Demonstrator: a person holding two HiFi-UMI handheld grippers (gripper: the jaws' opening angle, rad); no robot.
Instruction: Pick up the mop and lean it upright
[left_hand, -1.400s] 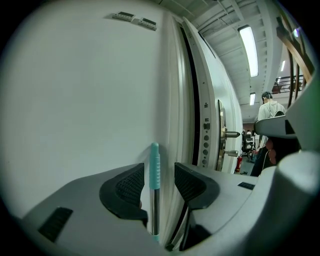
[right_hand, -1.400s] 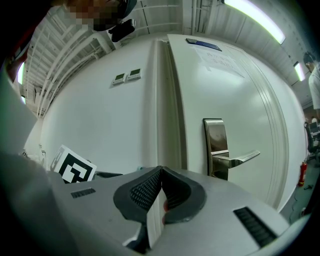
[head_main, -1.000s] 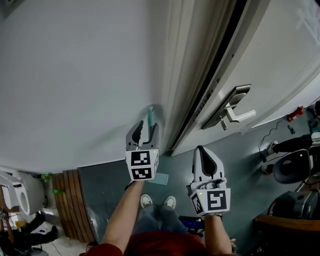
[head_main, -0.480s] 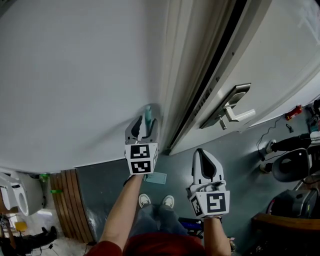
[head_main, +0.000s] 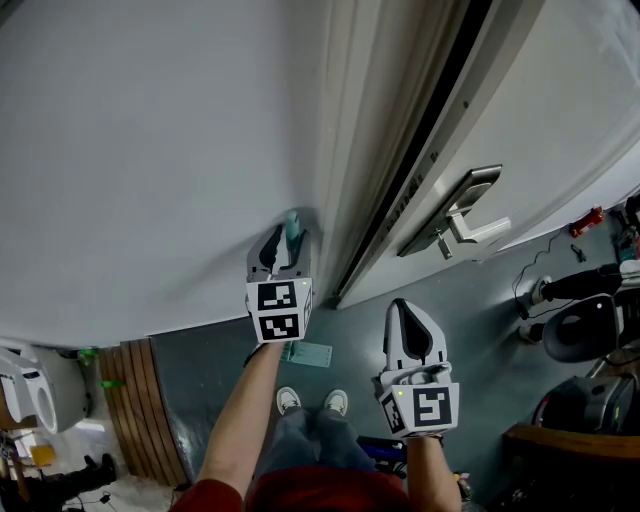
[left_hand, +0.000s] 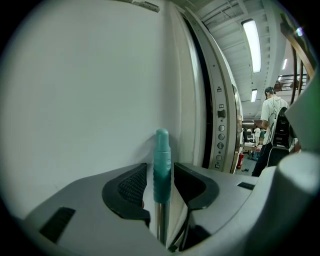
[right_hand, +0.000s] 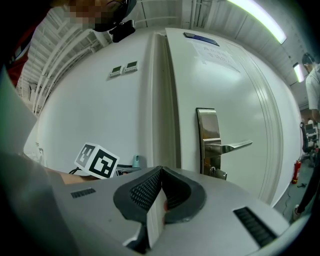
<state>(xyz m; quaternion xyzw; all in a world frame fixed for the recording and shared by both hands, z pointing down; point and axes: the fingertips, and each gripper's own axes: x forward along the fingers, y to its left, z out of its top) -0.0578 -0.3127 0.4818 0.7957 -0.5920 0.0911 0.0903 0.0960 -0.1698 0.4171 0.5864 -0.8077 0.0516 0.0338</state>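
Against the broad white wall (head_main: 150, 150), just left of the pale door (head_main: 560, 110) and its frame, the mop handle (left_hand: 162, 167) stands upright with its teal grip (left_hand: 162, 155) close to or touching the wall. The leaning step looks all but done, and letting go appears to be the step in hand. The left gripper (head_main: 283, 247) sits around the mop handle at moderate width. Its jaws have just been closing a little, yet a sliver of wall shows on either side of the teal grip, so the pads seem not to press. The right gripper (head_main: 404, 305), nearer and to the right, is closed on nothing and plays no part. The next move likely calls for checking that the mop rests steady. The left gripper would then draw straight back toward the wearer, so that neither jaw drags the teal grip sideways and tips it toward the door frame. Only the left gripper view shows the gaps beside the teal grip and the bare metal shaft (left_hand: 160, 222) below it, plus a person (left_hand: 272, 112) far off under ceiling lights (left_hand: 251, 45). Only the head view shows the grey floor (head_main: 215, 365), the wearer's shoes (head_main: 315, 403) and a small pale green flat piece (head_main: 311, 357) below the left gripper. That piece is perhaps the mop's head, though this cannot be told. The right gripper view alone gives the door handle (right_hand: 220, 145) face on, and two small wall plates (right_hand: 124, 69).
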